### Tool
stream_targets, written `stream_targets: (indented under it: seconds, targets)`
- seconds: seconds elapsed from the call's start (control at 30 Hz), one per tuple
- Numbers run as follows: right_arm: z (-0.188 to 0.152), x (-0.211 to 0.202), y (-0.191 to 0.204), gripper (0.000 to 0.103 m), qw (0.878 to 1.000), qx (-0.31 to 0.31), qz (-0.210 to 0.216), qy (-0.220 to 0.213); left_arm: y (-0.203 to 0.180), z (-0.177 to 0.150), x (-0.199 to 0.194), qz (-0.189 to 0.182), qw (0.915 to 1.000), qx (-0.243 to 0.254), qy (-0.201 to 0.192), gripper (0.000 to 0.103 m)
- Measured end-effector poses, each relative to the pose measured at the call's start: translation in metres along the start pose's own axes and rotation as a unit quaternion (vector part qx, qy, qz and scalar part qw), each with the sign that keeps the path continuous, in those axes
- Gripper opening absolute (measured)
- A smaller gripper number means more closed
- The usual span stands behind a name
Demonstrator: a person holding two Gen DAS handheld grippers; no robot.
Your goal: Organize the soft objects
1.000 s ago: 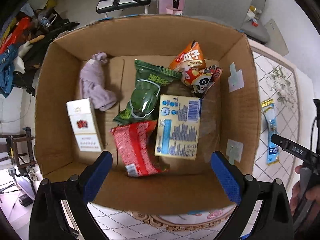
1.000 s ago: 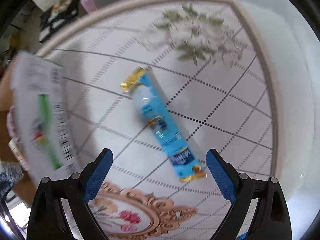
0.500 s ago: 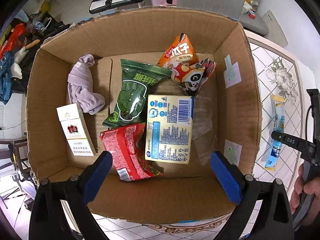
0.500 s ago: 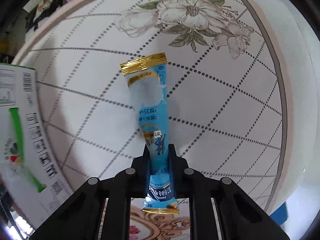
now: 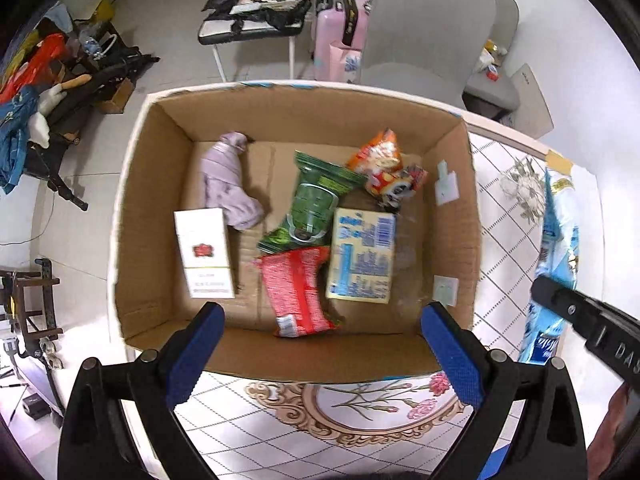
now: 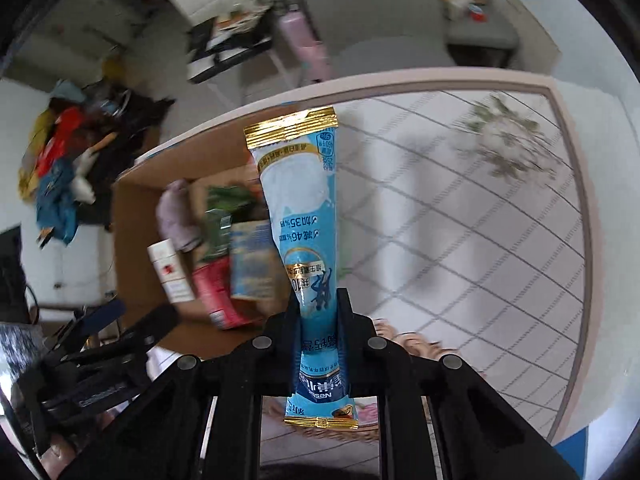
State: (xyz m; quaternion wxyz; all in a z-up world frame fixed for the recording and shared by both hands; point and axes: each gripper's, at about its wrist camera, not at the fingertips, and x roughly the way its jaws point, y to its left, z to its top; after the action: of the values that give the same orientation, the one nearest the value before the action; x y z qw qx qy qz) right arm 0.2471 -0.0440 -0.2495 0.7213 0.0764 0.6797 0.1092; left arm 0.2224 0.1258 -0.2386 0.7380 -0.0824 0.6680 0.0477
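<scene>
right tool (image 6: 319, 312) clenched on blue sachet (image 6: 298, 204), lifted off desk, long axis along my fingers | cardboard box (image 5: 460, 216) lies to my left, nearer left tool (image 5: 320, 354) | left tool released, holding nothing

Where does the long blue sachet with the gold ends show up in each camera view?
Left wrist view: the blue sachet runs along the far right edge, outside the cardboard box, pinched by the right gripper.
Right wrist view: it stands at centre, clamped low between the fingers.
Shared landmark: the white and red carton in the box.
</scene>
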Motion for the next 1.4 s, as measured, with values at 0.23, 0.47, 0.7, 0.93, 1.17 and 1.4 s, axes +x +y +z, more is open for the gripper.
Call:
stream_targets:
  seconds: [0.23,0.47,0.7,0.93,1.17,1.4]
  targets:
    - [0.007,0.041,0.032,0.016,1.000,0.004,-0.013,0.015,0.031,0.008,0.008,0.009,0.9999,-0.008,0.002,0.101]
    - [0.018,0.085,0.032,0.017,0.999,0.002,-0.045,0.029,0.041,0.013,0.025,0.020,0.9997,0.001,0.016,0.101]
    - [0.021,0.095,0.033,0.033,0.997,-0.008,-0.072,0.040,0.042,0.017,0.029,0.013,0.9997,-0.003,0.018,0.101]
    - [0.018,0.073,0.039,0.073,0.996,-0.027,-0.079,0.015,0.042,0.018,0.021,0.010,0.9999,0.000,0.006,0.101]
    - [0.008,0.039,0.046,0.095,0.993,-0.052,-0.106,-0.020,0.052,0.013,0.000,0.022,0.9994,-0.016,-0.019,0.101]
    - [-0.007,0.009,0.050,0.096,0.992,-0.060,-0.104,-0.043,0.055,0.001,-0.039,0.021,0.9979,-0.028,-0.055,0.101]
